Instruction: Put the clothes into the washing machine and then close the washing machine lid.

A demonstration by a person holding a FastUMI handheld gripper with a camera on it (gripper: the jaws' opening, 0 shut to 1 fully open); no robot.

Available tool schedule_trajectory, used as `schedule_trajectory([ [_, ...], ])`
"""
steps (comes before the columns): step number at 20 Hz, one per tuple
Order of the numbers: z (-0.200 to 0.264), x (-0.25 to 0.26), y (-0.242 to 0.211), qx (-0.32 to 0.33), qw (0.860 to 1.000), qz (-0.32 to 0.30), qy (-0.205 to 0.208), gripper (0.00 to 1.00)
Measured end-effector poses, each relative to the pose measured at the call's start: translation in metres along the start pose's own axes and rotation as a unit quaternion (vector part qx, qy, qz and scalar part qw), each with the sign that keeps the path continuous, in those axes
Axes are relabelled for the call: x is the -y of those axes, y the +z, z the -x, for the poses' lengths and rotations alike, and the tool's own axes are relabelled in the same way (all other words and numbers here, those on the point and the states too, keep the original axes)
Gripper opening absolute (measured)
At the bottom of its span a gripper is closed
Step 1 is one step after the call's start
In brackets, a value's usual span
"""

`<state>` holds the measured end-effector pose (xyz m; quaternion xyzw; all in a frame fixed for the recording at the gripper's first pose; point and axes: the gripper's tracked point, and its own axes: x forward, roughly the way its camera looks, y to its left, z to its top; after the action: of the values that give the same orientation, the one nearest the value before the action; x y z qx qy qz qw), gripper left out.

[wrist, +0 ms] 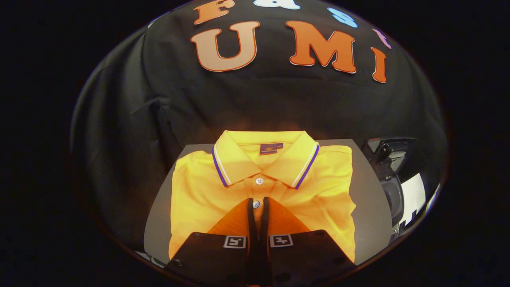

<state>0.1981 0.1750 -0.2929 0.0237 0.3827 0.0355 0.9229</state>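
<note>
Early stage: folded yellow polo shirt (pixel 263 187) lies on the grey table (pixel 370 207) — nothing loaded yet. Gripper (pixel 258 205) fingers nearly closed over its placket, seemingly unclamped; washing machine (pixel 392 175) stands alongside — loading and lid-closing remain.

The small dark woven label (pixel 271 148) inside the folded yellow polo shirt's (pixel 199 195) collar carries an emblem and lettering (too small to read).

Yellow polo shirt (pixel 263 187) — collar (pixel 265 159) striped white, purple — grey table (pixel 370 199)
</note>
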Motion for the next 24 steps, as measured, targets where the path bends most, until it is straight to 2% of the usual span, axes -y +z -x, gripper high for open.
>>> schedule_trajectory([
  [5, 0.004, 0.002, 0.001, 0.001, 1.000, -0.007, 0.015, 0.08],
  [11, 0.028, 0.006, 0.030, 0.071, 0.997, -0.018, 0.029, 0.08],
  [18, 0.093, 0.031, 0.056, 0.137, 0.989, -0.024, 0.049, 0.08],
  [24, 0.156, 0.098, 0.092, 0.192, 0.978, -0.038, 0.068, 0.08],
])
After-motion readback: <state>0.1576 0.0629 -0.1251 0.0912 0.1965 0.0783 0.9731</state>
